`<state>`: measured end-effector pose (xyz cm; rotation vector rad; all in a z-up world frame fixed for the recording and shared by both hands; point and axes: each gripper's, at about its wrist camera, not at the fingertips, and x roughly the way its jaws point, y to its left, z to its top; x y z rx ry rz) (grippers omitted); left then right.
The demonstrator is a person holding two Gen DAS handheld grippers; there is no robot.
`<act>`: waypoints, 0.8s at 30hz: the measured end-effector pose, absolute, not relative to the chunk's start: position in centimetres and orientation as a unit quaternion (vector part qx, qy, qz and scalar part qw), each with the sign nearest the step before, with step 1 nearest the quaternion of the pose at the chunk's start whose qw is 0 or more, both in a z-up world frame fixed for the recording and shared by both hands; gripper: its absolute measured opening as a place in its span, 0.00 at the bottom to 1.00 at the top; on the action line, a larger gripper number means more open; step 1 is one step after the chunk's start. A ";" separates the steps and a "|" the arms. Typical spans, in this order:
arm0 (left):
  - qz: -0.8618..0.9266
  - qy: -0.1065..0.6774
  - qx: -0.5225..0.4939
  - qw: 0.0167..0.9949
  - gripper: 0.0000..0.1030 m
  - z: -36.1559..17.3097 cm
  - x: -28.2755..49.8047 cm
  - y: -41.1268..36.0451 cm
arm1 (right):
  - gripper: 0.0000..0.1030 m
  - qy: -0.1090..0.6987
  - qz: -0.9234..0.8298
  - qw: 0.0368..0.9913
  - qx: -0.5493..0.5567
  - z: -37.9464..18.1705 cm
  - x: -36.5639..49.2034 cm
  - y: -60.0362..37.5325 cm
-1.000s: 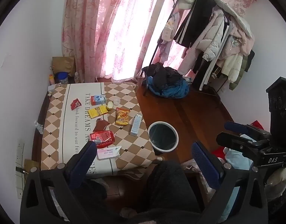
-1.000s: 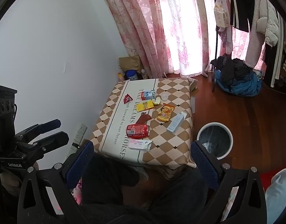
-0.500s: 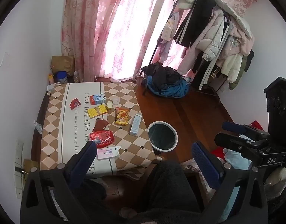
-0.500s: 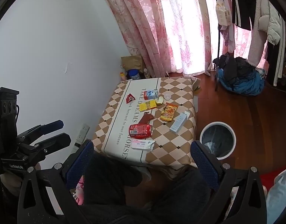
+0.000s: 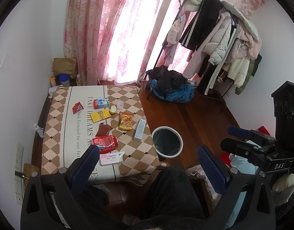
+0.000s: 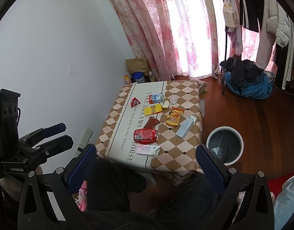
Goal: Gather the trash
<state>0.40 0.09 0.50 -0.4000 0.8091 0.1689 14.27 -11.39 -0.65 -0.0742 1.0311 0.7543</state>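
Trash lies on a low table with a checked cloth (image 5: 56, 134) (image 6: 185, 153): a crushed red can (image 5: 105, 143) (image 6: 145, 135), a pink-white packet (image 5: 111, 158) (image 6: 148, 150), a yellow snack bag (image 5: 125, 121) (image 6: 174, 117), a pale blue carton (image 5: 140, 129) (image 6: 186, 127), a yellow box (image 5: 100, 116) (image 6: 153, 110), a blue-red milk box (image 5: 101, 103) (image 6: 156, 98) and a red wrapper (image 5: 78, 107) (image 6: 135, 102). A white-rimmed bin (image 5: 167, 141) (image 6: 224, 145) stands on the floor right of the table. My left gripper (image 5: 147, 164) and right gripper (image 6: 146, 163) are open and empty, held high above the near table edge.
A clothes rack with coats (image 5: 220, 38) and a pile of dark and blue clothes (image 5: 172, 90) (image 6: 246, 84) stand at the back right. Pink curtains (image 5: 118, 28) hang behind the table. A paper bag and jars (image 5: 64, 72) sit in the corner. The person's dark-clad legs (image 5: 166, 197) are below.
Both views have shifted slightly; the table and bin sit a little differently in frame. Both grippers stay open and empty. Nothing on the table has moved.
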 end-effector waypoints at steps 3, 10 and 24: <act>0.083 0.389 -0.192 0.897 1.00 0.4 0.4 0.6 | 1.00 0.482 0.354 0.801 -0.035 -0.5 14.4 -11.1; 0.091 0.382 -0.198 0.898 1.00 0.5 -0.2 1.1 | 1.00 0.482 0.355 0.800 -0.036 -0.5 14.3 -10.7; 0.090 0.382 -0.200 0.898 1.00 0.5 -0.2 1.1 | 1.00 0.482 0.358 0.799 -0.037 -0.8 13.9 -10.2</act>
